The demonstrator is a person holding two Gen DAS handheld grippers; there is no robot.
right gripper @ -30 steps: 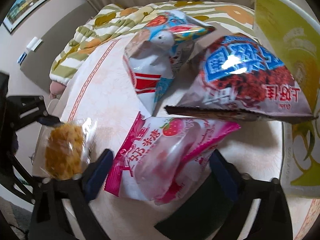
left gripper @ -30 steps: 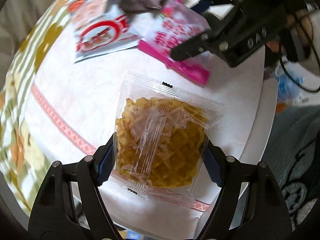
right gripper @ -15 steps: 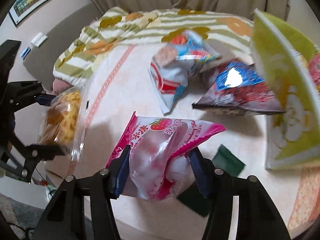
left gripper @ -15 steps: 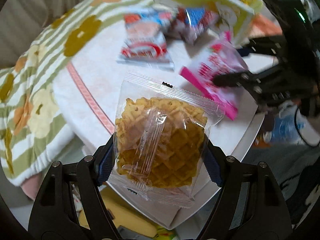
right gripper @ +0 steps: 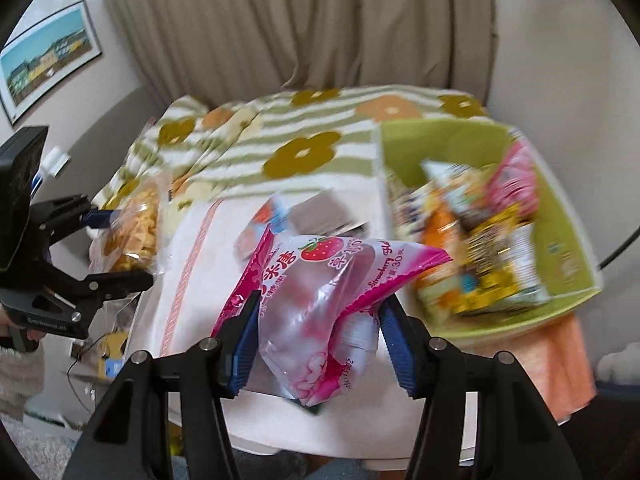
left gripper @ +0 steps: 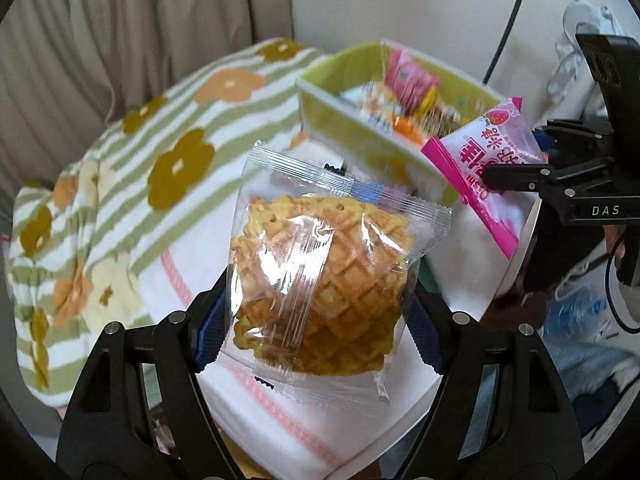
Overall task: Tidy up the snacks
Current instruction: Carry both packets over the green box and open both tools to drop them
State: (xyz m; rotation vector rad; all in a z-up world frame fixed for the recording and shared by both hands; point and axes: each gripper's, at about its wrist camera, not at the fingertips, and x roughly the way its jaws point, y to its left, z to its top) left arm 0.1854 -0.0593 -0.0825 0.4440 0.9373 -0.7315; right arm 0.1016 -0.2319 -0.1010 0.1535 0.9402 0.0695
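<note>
My left gripper [left gripper: 316, 320] is shut on a clear packet of waffle cookies [left gripper: 320, 272], held up off the table. In the right wrist view that left gripper [right gripper: 120, 244] shows at the left edge with the same waffle packet [right gripper: 136, 220]. My right gripper [right gripper: 320, 340] is shut on a pink strawberry snack bag [right gripper: 316, 292], also in the air. The left wrist view has this right gripper [left gripper: 528, 152] at the right with the pink bag [left gripper: 484, 160]. A green box [right gripper: 568, 240] with several snack packs stands at the table's far right, and the same green box [left gripper: 352, 128] shows beyond the waffle packet.
The round table wears a white cloth with a pink band [right gripper: 188, 276]. Two blurred snack bags [right gripper: 304, 212] lie on it beyond the pink bag. A striped floral blanket [left gripper: 160, 152] and curtains are behind. A framed picture [right gripper: 48, 52] hangs at left.
The right gripper's jaws closed on the pink bag. Both grippers then rose from the table with their packets and tilted up, bringing the green box into view.
</note>
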